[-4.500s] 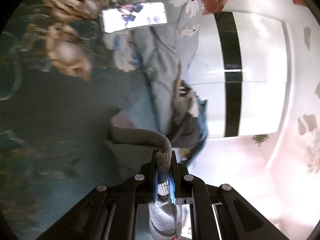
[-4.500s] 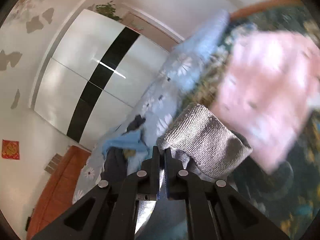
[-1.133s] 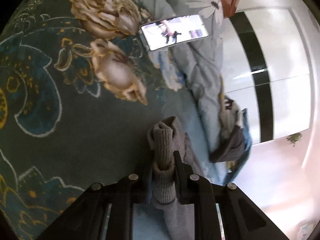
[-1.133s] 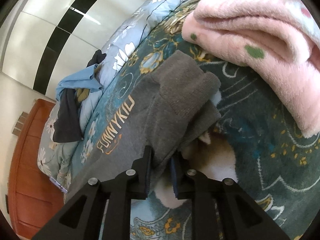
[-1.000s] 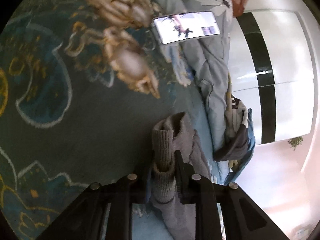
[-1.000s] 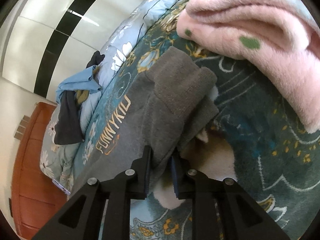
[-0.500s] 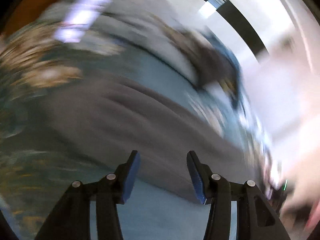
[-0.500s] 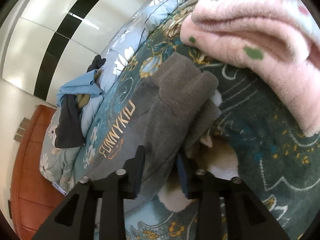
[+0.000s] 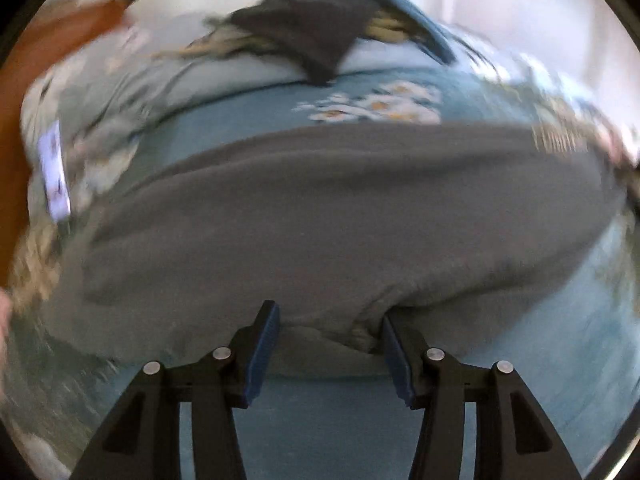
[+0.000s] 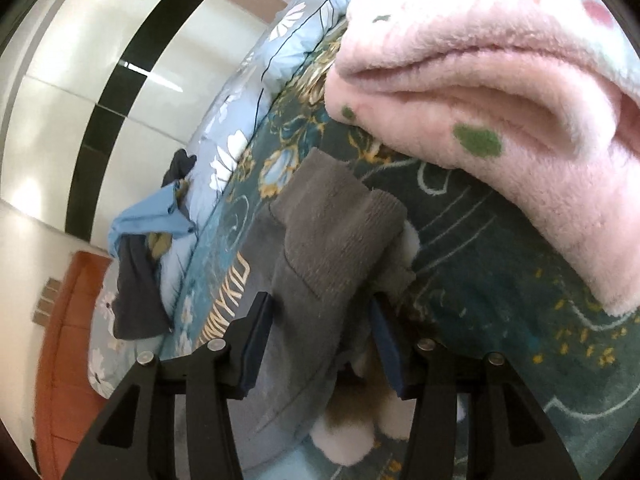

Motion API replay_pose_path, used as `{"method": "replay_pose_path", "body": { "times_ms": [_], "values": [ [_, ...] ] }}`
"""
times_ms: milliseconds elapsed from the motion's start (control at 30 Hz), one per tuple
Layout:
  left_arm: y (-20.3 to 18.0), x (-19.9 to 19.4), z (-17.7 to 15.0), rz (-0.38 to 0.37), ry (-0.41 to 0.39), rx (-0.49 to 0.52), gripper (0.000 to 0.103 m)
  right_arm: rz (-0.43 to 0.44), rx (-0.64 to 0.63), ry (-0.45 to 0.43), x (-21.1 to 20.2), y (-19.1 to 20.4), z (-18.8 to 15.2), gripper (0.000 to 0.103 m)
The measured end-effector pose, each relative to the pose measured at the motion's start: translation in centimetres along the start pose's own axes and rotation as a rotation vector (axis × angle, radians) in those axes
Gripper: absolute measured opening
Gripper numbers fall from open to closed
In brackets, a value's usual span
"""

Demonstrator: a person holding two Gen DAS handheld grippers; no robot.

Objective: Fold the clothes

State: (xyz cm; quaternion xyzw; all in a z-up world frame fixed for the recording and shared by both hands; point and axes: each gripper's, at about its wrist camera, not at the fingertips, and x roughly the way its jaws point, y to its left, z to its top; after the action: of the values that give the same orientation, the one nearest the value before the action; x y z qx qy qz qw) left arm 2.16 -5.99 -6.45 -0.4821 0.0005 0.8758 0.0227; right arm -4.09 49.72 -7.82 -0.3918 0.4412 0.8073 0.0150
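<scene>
Grey sweatpants [image 9: 320,216] lie stretched across the bed in the blurred left wrist view. My left gripper [image 9: 326,326] is open, its jaws wide apart over the near edge of the pants, holding nothing. In the right wrist view the ribbed cuff end of the grey pants [image 10: 332,232] lies folded over itself, with yellow lettering [image 10: 230,304] on the leg. My right gripper [image 10: 320,312] is open, its blue pads on either side of the grey fabric without pinching it.
A folded pink fleece garment [image 10: 500,92] lies right of the pants. A pile of dark and blue clothes [image 10: 148,248] sits at the bed's far edge, also in the left wrist view [image 9: 316,32]. A phone [image 9: 54,172] lies at left. A wardrobe [image 10: 100,60] stands beyond the bed.
Both grippers have opened and let go of the grey pants. The left gripper has swung round fast and now faces the laid-out pants. The right gripper has barely moved.
</scene>
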Motion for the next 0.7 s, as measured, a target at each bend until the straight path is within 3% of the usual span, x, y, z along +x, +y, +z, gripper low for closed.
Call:
{"method": "replay_pose_path", "body": {
  "times_ms": [133,233,267,333,433,567,700],
  "values": [
    [2.1,0.4,-1.3,-0.04,0.029,-0.134,0.056,0.018,0.026,-0.014,0.1,-0.2,0.5,0.051],
    [1.8,0.3,-2.3,-0.059,0.022,-0.151,0.057,0.033,0.052,-0.029,0.2,-0.3,0.7,0.051],
    [1.7,0.0,-2.6,-0.068,0.018,-0.146,0.056,0.031,0.058,-0.034,0.2,-0.3,0.7,0.048],
    [1.6,-0.8,-3.0,-0.094,0.011,-0.128,0.057,0.015,0.061,-0.042,0.3,0.0,0.8,0.029],
    [2.0,-1.9,-2.8,-0.099,-0.019,-0.121,0.057,0.0,0.036,-0.056,-0.1,1.4,1.1,0.019],
    [3.8,-2.8,-2.2,-0.098,-0.059,-0.177,0.056,-0.043,-0.117,-0.12,-1.5,6.6,0.8,0.018],
    [6.4,-3.4,-2.0,-0.094,-0.083,-0.263,0.056,-0.076,-0.388,-0.152,-1.9,14.5,-1.9,0.018]
  ]
}}
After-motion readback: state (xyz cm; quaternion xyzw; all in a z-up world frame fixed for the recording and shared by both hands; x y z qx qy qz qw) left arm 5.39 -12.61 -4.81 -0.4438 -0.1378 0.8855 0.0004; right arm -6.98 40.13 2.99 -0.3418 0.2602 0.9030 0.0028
